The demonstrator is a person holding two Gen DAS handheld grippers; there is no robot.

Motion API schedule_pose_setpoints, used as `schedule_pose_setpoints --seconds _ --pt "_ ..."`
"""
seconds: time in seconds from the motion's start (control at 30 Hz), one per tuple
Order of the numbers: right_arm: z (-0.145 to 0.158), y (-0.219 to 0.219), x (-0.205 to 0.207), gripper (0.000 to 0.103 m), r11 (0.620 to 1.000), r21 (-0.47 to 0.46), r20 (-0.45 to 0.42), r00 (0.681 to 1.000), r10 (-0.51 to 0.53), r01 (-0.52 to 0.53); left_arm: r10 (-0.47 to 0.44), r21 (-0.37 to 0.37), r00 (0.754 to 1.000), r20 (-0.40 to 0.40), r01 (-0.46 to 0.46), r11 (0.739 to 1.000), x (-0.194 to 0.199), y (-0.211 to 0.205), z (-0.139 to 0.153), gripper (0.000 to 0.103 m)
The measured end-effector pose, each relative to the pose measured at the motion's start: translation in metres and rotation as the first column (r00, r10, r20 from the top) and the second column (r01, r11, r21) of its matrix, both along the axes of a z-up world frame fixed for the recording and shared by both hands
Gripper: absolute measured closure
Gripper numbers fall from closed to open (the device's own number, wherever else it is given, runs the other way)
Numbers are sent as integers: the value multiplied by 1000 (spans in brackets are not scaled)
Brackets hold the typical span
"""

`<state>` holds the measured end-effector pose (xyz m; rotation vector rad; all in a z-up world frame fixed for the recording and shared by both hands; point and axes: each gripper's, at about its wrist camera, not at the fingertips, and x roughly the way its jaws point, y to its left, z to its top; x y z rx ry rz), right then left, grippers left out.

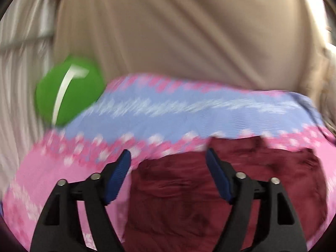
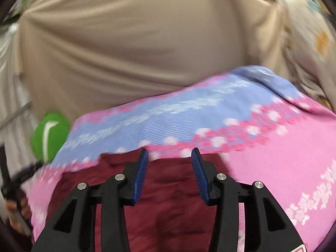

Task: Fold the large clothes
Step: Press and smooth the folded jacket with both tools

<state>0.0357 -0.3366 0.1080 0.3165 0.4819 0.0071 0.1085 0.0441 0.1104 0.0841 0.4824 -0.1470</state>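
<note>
Garment under test: a dark red plush piece (image 1: 220, 189), lying flat on a pink and blue patterned spread (image 1: 168, 113) over what looks like a bed. Left wrist view: the left tongs (image 1: 168, 157) stand wide apart with nothing between the blue pads (image 1: 117, 178); the red cloth fills the space below and ahead of them, its far edge running just past the pad tips. A green ball (image 1: 69, 92) sits at the far left edge of the spread, and beige sheeting (image 1: 178, 37) rises behind. Right wrist view: the right tongs (image 2: 170, 157) are part open, also gripping nothing, over the same red cloth (image 2: 168, 199), whose far edge meets the spread (image 2: 273, 147) near the fingertips. At the lower left edge a hand (image 2: 19, 205) on dark hardware shows, presumably the other tool. Both views are blurred, so seams and hems cannot be read. Judgement: the fabric looks thick, soft and limp, fairly heavy for its size, not slippery; it should sag between two grips. Best hold appears to be the far edge or its corners, one pair of tongs on each.
</note>
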Motion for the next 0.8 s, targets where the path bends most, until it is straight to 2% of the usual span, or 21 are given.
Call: schedule_pose_setpoints --seconds 0.03,0.07,0.13,0.17,0.27,0.33,0.4,0.47,0.57,0.73,0.8 --pt "0 17 0 59 998 -18 -7 998 55 -55 -60 4 998 4 60 998 -10 -12 2 25" --pt "-4 45 2 59 990 -45 -31 990 135 -136 -145 13 989 -25 145 989 -19 -32 -2 25" --pt "-21 90 6 62 961 -77 -97 962 257 -264 -221 33 970 -102 225 974 -23 -57 -21 25" --pt "-35 114 8 68 941 -99 -140 941 308 -323 -237 51 958 -161 248 967 -21 -70 -41 25" --pt "-71 151 10 70 906 -191 -235 913 332 -379 -181 115 941 -285 221 968 -8 -83 -94 26" --pt "-89 152 10 70 895 -284 -280 922 266 -344 -137 135 939 -315 187 973 -1 -78 -115 26" --pt "-99 139 11 70 898 -335 -301 935 185 -285 -101 121 942 -321 146 982 3 -61 -125 24" --pt "-105 109 11 70 925 -310 -317 941 115 -218 -69 103 944 -321 107 989 7 -42 -124 21" --pt "-108 58 5 70 946 -316 -326 945 -42 -67 29 146 954 -297 15 989 15 -17 -126 20" --pt "-98 0 3 70 949 -292 -354 908 -222 118 133 147 947 -294 -92 985 32 19 -117 20" --pt "-84 -7 10 67 957 -266 -336 919 -204 115 114 123 953 -280 -82 989 37 17 -103 22"
